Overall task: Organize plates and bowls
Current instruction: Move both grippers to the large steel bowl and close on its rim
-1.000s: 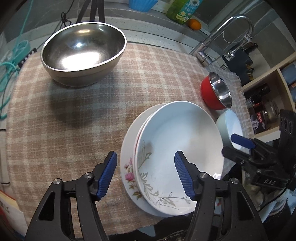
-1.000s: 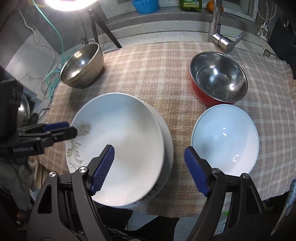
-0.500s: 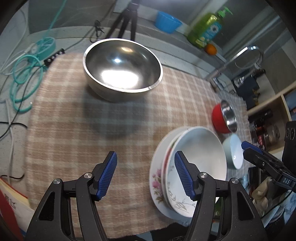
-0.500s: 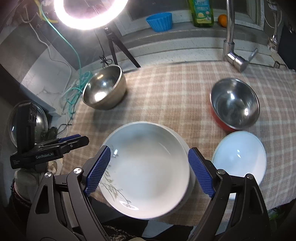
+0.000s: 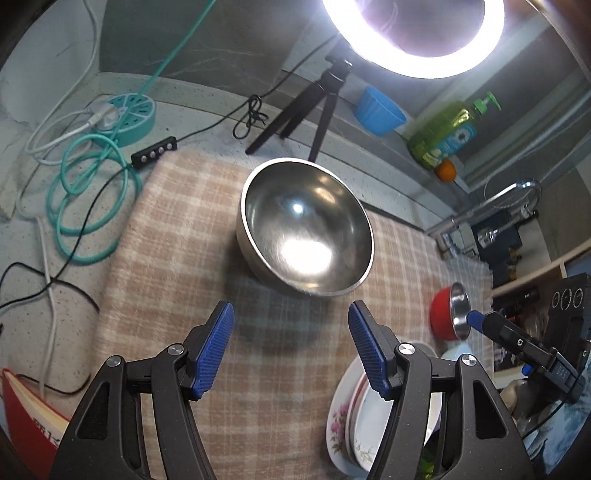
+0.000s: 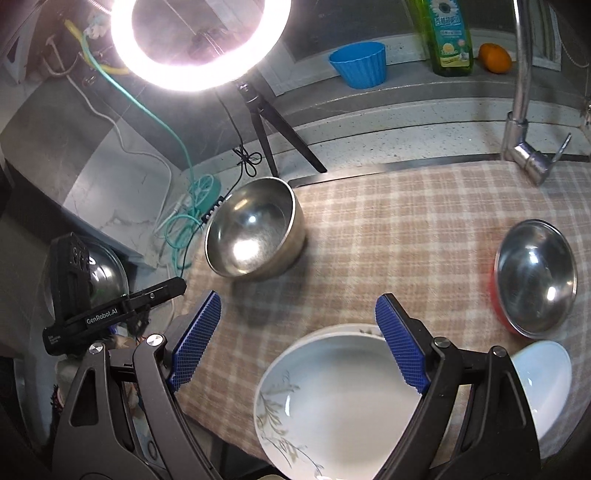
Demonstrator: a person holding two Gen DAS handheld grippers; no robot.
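A large steel bowl (image 5: 304, 229) (image 6: 255, 229) stands upright at the far left of the checked cloth (image 5: 177, 266). A white deep plate with a leaf pattern (image 6: 340, 398) lies stacked on a flowered plate (image 5: 338, 417) at the near edge. Right of the stack sit a small white bowl (image 6: 543, 384) and a red bowl with a steel inside (image 6: 535, 284) (image 5: 448, 314). My left gripper (image 5: 290, 321) hangs open above bare cloth, short of the steel bowl. My right gripper (image 6: 298, 306) is open above the stack's far rim. Neither holds anything.
A lit ring light (image 6: 199, 40) on a tripod stands behind the steel bowl. A blue cup (image 6: 358, 64), a green soap bottle (image 6: 448, 33) and an orange (image 6: 495, 57) line the back ledge. A faucet (image 6: 524, 122) is at the back right, with teal cable (image 5: 92, 192) on the left.
Both grippers have drawn back and lifted away from the plate stack, which has slid to the bottom of both views. The steel bowl and ring light have come into view. The right jaws widened slightly.
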